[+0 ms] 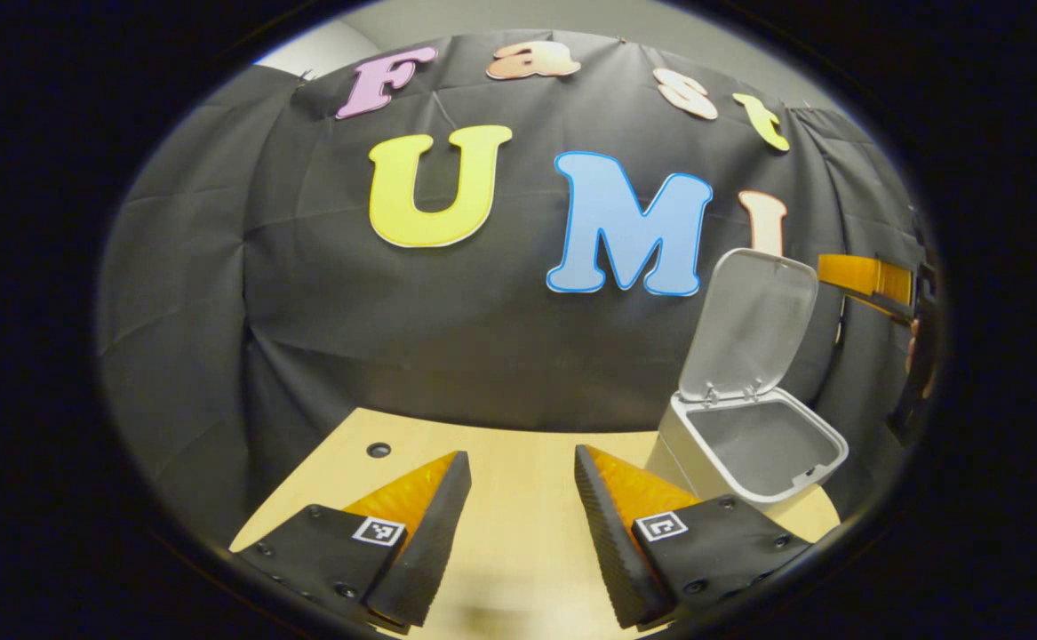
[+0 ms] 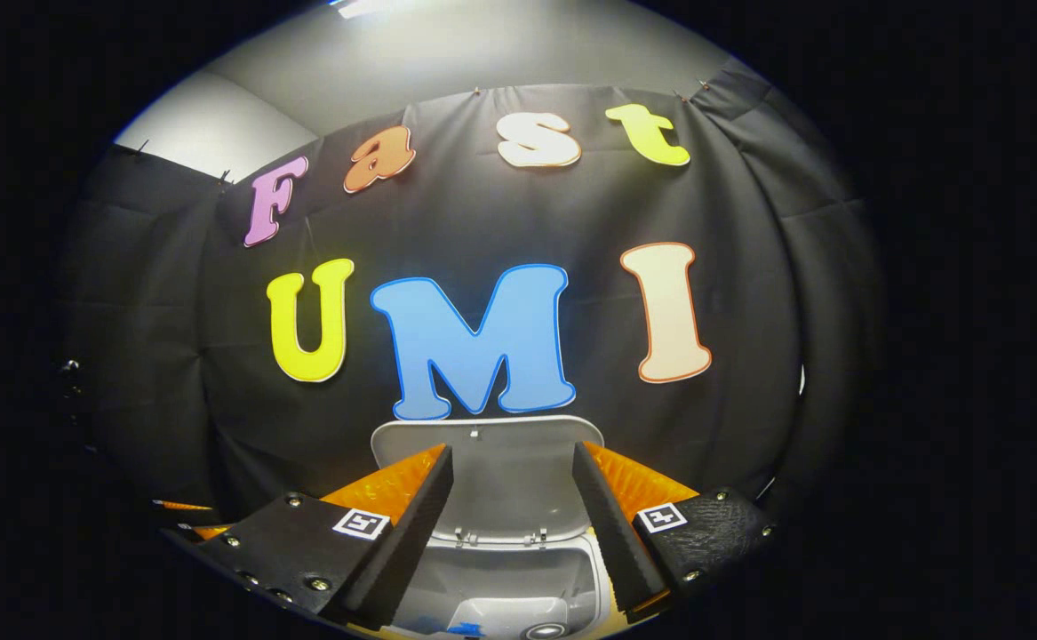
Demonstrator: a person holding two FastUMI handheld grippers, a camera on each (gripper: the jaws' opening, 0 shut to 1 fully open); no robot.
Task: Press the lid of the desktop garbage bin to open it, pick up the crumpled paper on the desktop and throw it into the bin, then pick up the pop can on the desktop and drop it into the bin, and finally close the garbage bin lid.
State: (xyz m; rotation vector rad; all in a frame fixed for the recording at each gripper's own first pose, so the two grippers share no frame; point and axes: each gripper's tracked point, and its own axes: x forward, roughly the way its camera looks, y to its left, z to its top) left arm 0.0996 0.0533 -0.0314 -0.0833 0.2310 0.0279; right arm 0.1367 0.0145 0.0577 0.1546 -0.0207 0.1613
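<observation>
Your right hand-held gripper point(image 2: 512, 524) hangs directly over the bin point(image 2: 505, 578), fingers spread wide with nothing between them, and below it you can look straight down into the bin's mouth. Something sits at the bottom in there, a pale shape, a bit of blue and a round metallic rim, which I'd guess is the pop can point(image 2: 543, 630), though it's too cropped to be sure. In the left gripper view the bin point(image 1: 753, 444) stands on the table point(image 1: 518, 524) with its lid point(image 1: 749, 324) tipped up and back on the rear hinge; your left hand-held gripper point(image 1: 518, 524) is off to the bin's left over the table, also wide open and holding nothing. Count it up: one bin, one lid, two grippers, one small hole in the table on the far side from the bin. By the look of it, the lid is what's left. Expect it to be light, stiff, smooth plastic, swinging freely on its hinge, so don't pinch it. Set a fingertip on the upper edge, farthest from the hinge, and push it forward and down gently until it latches; the bin itself looks light enough to skid.
</observation>
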